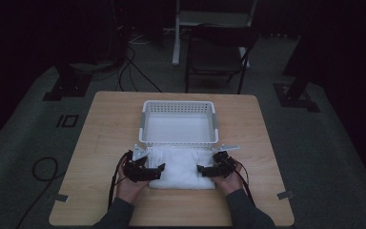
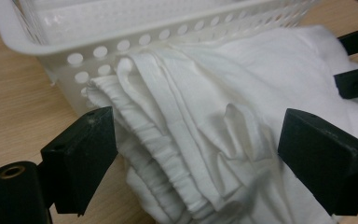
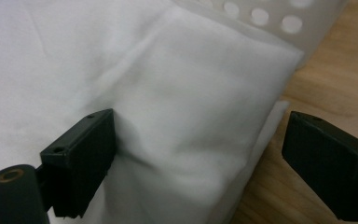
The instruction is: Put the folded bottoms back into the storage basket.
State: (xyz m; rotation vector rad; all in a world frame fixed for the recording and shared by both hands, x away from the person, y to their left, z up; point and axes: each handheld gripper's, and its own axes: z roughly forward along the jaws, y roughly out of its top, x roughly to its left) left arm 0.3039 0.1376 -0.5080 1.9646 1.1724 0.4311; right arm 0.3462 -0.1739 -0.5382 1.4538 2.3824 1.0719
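Left tool (image 1: 153,170) and right tool (image 1: 205,170), jaws apart, gripping nothing, one at each short end of the folded white cloth (image 1: 181,167). Cloth flat on the counter (image 1: 105,129), long axis running tool to tool, far edge against the white basket (image 1: 144,125). Equally near for both hands.

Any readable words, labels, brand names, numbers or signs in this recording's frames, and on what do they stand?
None can be read.
Folded white cloth: plain, no label or tag showing.
White perforated plastic basket: plain holes, no lettering.
Light wooden table: bare wood grain, no marks.
Left gripper and right gripper: black jaws, no lettering visible.
Square outline on the grey floor: a shape, not text.
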